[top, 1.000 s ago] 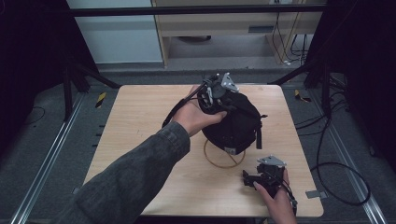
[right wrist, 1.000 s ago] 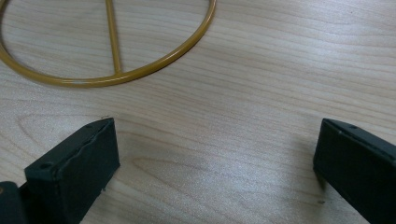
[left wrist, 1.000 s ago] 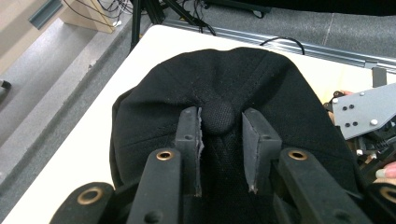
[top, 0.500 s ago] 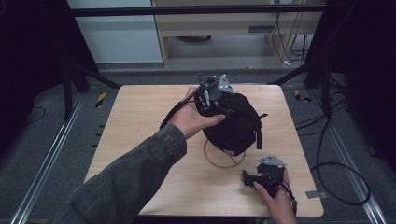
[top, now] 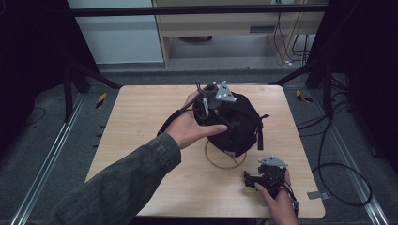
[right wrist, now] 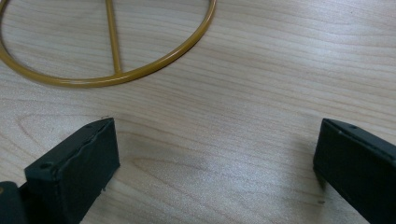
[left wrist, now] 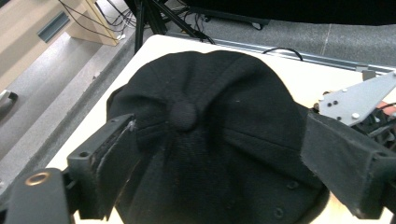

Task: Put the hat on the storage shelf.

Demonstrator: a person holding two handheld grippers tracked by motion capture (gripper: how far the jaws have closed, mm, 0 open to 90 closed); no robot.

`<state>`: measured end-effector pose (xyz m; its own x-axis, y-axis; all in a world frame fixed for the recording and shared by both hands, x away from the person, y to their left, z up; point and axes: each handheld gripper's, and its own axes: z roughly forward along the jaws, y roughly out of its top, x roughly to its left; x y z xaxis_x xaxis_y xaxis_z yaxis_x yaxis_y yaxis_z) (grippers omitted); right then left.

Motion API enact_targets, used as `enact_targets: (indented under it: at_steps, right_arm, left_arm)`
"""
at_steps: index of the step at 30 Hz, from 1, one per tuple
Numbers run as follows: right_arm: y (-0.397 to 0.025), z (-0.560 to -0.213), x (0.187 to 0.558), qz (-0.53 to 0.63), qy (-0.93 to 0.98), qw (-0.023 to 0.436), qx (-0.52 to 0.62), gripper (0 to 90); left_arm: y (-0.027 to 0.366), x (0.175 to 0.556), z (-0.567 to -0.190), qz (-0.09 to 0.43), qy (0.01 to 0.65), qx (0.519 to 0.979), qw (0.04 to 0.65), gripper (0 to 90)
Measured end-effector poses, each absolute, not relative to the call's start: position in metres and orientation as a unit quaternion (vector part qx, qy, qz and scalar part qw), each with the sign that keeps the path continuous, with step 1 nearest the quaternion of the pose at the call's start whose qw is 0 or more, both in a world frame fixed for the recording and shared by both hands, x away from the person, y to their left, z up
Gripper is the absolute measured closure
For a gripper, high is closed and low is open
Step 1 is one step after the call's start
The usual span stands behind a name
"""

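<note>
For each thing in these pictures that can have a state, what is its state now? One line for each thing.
black cap: crown up, draped over a stand, between the open fingers of the left gripper.
left gripper: open, fingers either side of the cap's crown.
right gripper: open, holding nothing, low over the table.
yellow wire ring: flat on the table, partly under the cap.

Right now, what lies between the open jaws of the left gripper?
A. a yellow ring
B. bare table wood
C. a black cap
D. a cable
C: in the left gripper view the black cap, with its top button, sits between the two spread jaws of the left gripper; the yellow ring lies on the table ahead of the right gripper.
</note>
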<state>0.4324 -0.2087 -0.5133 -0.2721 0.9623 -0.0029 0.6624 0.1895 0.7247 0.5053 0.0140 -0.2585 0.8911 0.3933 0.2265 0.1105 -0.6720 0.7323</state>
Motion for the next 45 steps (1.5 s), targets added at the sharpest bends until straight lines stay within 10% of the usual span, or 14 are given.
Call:
enact_targets:
  at_steps: [45]
  right_arm:
    - [-0.209,-0.513,0.432,0.314,0.733,0.24,0.553,0.4]
  left_arm:
    - [0.11,0.452,-0.335,0.174,0.194,0.884,0.389,7.0]
